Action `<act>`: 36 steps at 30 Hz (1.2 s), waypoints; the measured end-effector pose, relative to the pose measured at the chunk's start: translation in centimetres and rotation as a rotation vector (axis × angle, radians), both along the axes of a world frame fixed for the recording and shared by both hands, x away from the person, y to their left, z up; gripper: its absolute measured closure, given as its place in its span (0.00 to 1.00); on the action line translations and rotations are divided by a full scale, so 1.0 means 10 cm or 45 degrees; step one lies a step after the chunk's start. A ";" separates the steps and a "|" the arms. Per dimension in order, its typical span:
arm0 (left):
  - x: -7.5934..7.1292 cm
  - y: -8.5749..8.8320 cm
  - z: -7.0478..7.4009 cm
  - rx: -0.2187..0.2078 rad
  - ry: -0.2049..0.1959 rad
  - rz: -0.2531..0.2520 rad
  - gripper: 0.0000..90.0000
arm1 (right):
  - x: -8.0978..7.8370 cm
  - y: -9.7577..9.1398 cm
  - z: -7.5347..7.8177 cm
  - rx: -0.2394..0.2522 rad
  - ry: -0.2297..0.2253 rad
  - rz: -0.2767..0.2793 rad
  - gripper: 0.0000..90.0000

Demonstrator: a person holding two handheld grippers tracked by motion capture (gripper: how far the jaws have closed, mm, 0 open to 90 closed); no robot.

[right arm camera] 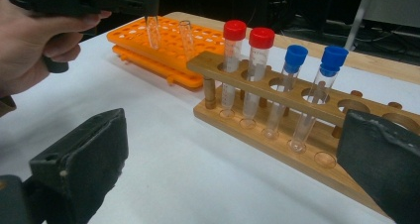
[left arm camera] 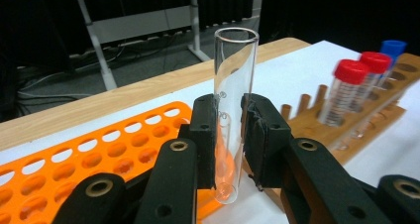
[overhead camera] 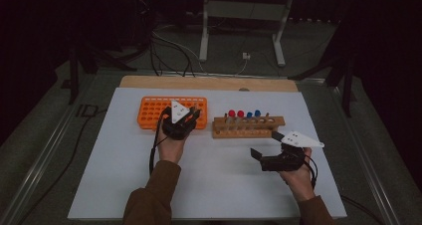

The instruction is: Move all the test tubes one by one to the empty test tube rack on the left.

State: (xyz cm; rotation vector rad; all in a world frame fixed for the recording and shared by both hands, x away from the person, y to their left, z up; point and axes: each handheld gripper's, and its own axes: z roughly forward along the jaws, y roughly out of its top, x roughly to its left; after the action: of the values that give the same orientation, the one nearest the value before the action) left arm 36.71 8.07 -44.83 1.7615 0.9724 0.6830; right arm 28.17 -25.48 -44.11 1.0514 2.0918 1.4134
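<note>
My left gripper (left arm camera: 230, 122) is shut on a clear, uncapped glass test tube (left arm camera: 235, 65), which it holds upright. The tube's rounded end hangs by the right end of the orange rack (left arm camera: 89, 157); whether it touches I cannot tell. From above, the left gripper (overhead camera: 191, 114) sits over that orange rack (overhead camera: 154, 110). In the right gripper view the held tube (right arm camera: 152, 31) hangs over the rack, and a second clear tube (right arm camera: 187, 38) stands in it. My right gripper (right arm camera: 233, 169) is open and holds nothing, in front of the wooden rack (right arm camera: 297, 97).
The wooden rack (overhead camera: 249, 127) carries two red-capped tubes (right arm camera: 246, 68) and two blue-capped tubes (right arm camera: 309, 83), with free holes to their right. Both racks stand on a white mat (overhead camera: 214, 180) over a wooden tabletop (overhead camera: 149, 81). Cables and a metal stand lie beyond.
</note>
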 end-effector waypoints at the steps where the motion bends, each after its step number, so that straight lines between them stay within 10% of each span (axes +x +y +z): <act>1: 0.02 0.00 -0.01 0.002 0.002 0.006 0.84 | 0.00 0.00 0.00 0.001 0.000 0.000 0.00; 27: 0.28 -0.02 -0.25 -0.044 0.085 0.119 0.84 | 0.03 -0.02 -0.05 0.017 0.024 0.015 0.00; 36: 0.30 -0.06 -0.37 0.040 0.132 0.109 0.85 | 0.03 0.00 -0.05 0.018 0.025 0.034 0.00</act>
State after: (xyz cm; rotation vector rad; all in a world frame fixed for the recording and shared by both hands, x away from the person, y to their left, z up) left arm 39.68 7.52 -48.50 1.8058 1.1185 0.6694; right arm 28.43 -25.50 -44.65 1.0509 2.1204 1.4378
